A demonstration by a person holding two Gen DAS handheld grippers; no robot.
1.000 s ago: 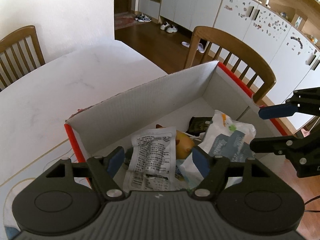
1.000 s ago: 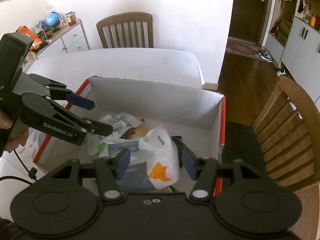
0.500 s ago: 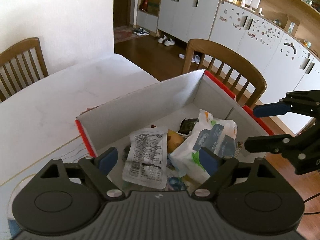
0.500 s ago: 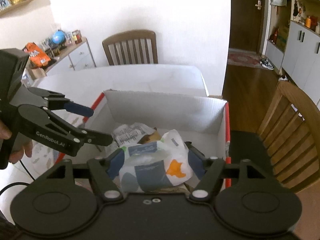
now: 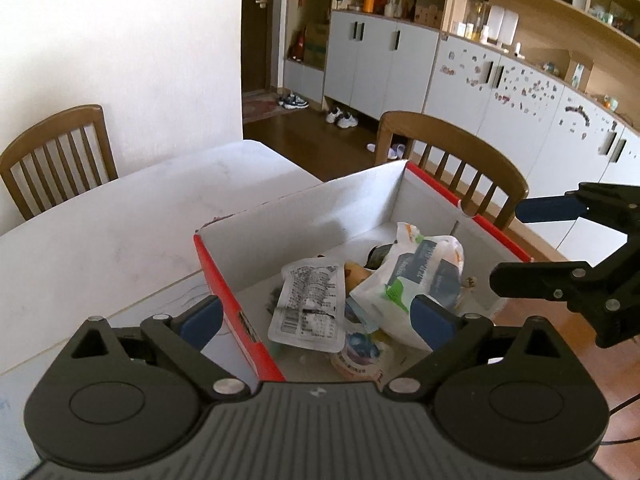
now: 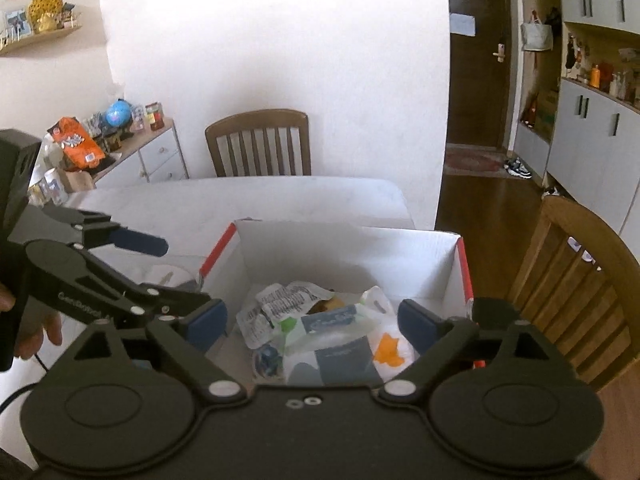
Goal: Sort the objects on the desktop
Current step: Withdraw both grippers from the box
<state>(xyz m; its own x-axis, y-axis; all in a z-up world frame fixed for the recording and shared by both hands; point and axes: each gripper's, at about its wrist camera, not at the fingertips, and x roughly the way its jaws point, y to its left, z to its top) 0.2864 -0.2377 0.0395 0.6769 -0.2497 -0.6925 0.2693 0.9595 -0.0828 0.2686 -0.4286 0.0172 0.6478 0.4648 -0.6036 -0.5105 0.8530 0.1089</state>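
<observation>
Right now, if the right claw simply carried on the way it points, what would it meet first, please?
Most likely the white plastic bag atop the pile in the box; the opening right claw holds nothing, though depth is unclear.

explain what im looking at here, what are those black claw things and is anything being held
There is no robot. A person holds a hand-held two-finger gripper in each hand, and each gripper carries a wide-angle camera looking along its fingers. One picture is from the left gripper, the other from the right gripper; each also sees the other gripper from the side. Both hang above an open cardboard box with red edges on a white table. In the box lie a printed sachet, a white plastic bag and smaller items. Both sets of jaws are opening, and nothing is held.
</observation>
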